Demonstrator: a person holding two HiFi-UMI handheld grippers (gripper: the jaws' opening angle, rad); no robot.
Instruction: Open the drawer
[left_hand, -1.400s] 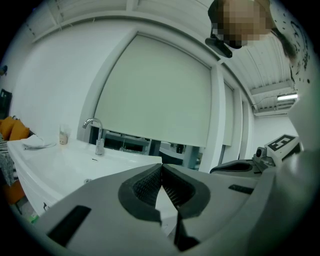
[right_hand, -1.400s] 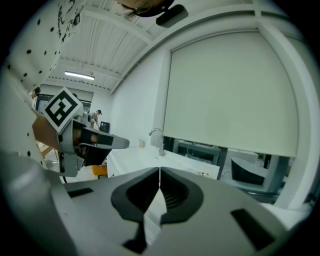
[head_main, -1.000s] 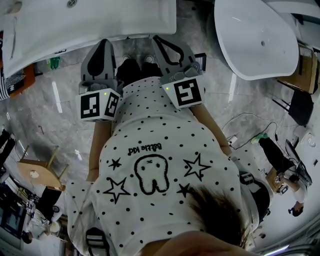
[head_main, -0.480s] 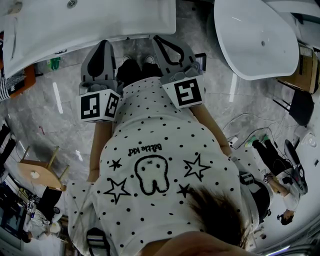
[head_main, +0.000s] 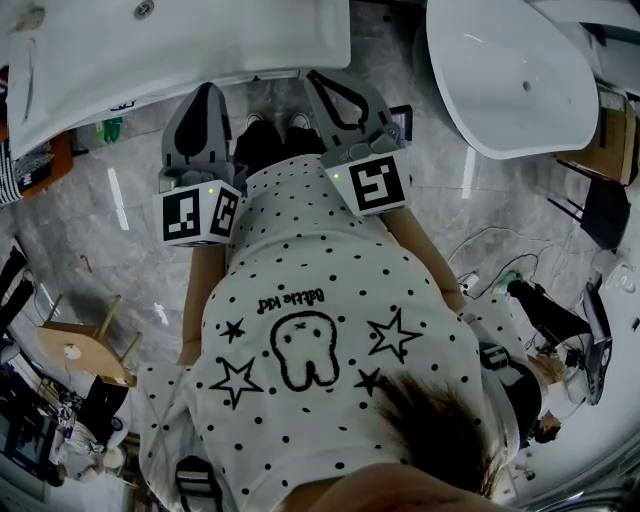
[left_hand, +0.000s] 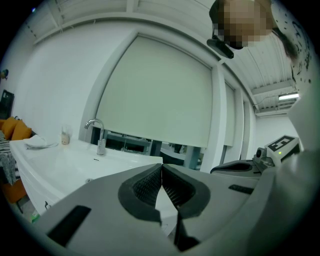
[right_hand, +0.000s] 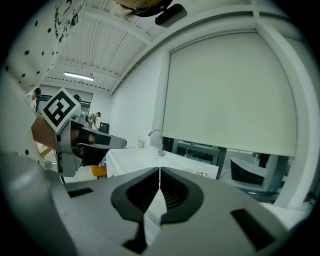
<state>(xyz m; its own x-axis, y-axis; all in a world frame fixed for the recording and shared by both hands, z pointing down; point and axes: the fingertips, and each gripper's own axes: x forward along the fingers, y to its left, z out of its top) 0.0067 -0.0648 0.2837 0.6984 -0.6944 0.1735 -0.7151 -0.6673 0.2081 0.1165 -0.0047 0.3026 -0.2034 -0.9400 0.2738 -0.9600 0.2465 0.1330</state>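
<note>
1. At 12 o'clock a white counter (head_main: 200, 40) stands close ahead of my left gripper (head_main: 209, 92) and right gripper (head_main: 318, 80).
2. At 2 o'clock a white tub (head_main: 510, 80) blocks the way; a strip of floor (head_main: 390, 60) runs between tub and counter.
3. At 9 o'clock the floor is open; a wooden stool (head_main: 85, 345) stands at 8 o'clock.

A: Anything cut off in the head view?
B: Long white counter (head_main: 180, 40) and round basin (head_main: 510, 70), clipped by the top edge. Shoes (head_main: 298, 120) half hidden by the dotted shirt (head_main: 320, 270); handle ends of the left gripper (head_main: 207, 90) and right gripper (head_main: 315, 78) covered by marker cubes (head_main: 198, 213).
A: Too small to tell?
B: Little container (left_hand: 65, 135) beside the faucet (left_hand: 101, 146); far figures (right_hand: 93, 118) in the right gripper view.
</note>
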